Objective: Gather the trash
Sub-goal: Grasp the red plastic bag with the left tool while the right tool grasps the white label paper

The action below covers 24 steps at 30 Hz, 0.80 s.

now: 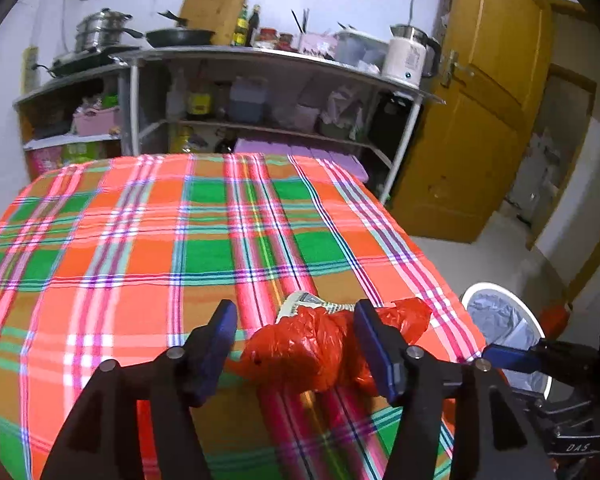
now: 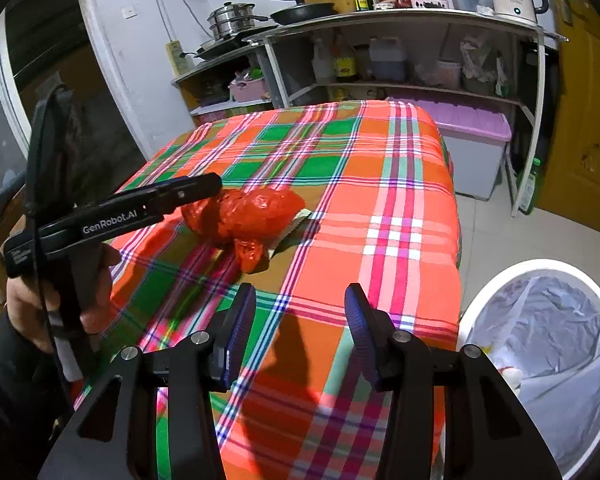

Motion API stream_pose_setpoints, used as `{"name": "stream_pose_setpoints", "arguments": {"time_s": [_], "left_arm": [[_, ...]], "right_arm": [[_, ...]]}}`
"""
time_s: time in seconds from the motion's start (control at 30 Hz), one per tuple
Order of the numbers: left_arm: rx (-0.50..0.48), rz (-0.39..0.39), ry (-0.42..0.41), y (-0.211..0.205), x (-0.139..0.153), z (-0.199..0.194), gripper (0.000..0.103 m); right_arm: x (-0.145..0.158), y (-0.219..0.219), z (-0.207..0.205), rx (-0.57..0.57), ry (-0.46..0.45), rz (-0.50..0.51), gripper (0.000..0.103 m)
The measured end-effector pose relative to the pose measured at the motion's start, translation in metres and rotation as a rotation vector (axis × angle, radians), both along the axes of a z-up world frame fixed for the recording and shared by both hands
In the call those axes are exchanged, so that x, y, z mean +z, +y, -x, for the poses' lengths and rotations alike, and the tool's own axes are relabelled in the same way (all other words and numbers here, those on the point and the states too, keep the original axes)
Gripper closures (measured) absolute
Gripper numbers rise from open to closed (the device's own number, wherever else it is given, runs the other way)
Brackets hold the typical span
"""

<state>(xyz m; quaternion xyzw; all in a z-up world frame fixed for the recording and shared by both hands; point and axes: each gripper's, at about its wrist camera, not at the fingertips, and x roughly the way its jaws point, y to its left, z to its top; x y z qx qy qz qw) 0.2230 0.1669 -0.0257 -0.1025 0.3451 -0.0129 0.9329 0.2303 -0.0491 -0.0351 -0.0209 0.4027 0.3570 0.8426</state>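
A crumpled red plastic bag (image 1: 312, 348) lies on the plaid tablecloth (image 1: 180, 240) near its right edge, on top of a scrap of printed paper (image 1: 300, 302). My left gripper (image 1: 296, 320) stands wide open around the bag. Its left pad is clear of the bag, and the right finger is at the bag's side. The right wrist view shows the same red bag (image 2: 252, 216), with the left gripper (image 2: 204, 192) reaching it from the left in a person's hand. My right gripper (image 2: 300, 304) is open and holds nothing above the cloth's near edge.
A white-rimmed bin (image 2: 496, 280) with a clear liner stands on the floor just right of the table; its rim (image 1: 496, 286) also shows in the left wrist view. Kitchen shelves (image 1: 260, 56) with pans and bottles stand behind the table, and a yellow door (image 1: 480, 100) is at the right.
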Motion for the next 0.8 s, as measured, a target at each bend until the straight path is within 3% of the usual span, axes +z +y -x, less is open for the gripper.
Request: {"name": "stream_pose_setpoints", "arguments": {"time_s": [0.53,0.7,0.8], "left_arm": [[-0.189,-0.05,0.056,-0.031,-0.008,0.02,0.039],[-0.203,-0.094,0.057,-0.045,-0.013,0.026,0.039],[-0.199,-0.101,0.05,-0.049,-0.012,0.028,0.053]], "right_arm": [[-0.001,-0.009,-0.003,-0.021,0.004,-0.011,0.056],[0.001,-0.011,0.001,-0.021,0.0,-0.015,0.056],[0.003,-0.012,0.004,-0.022,-0.004,-0.014,0.056]]}}
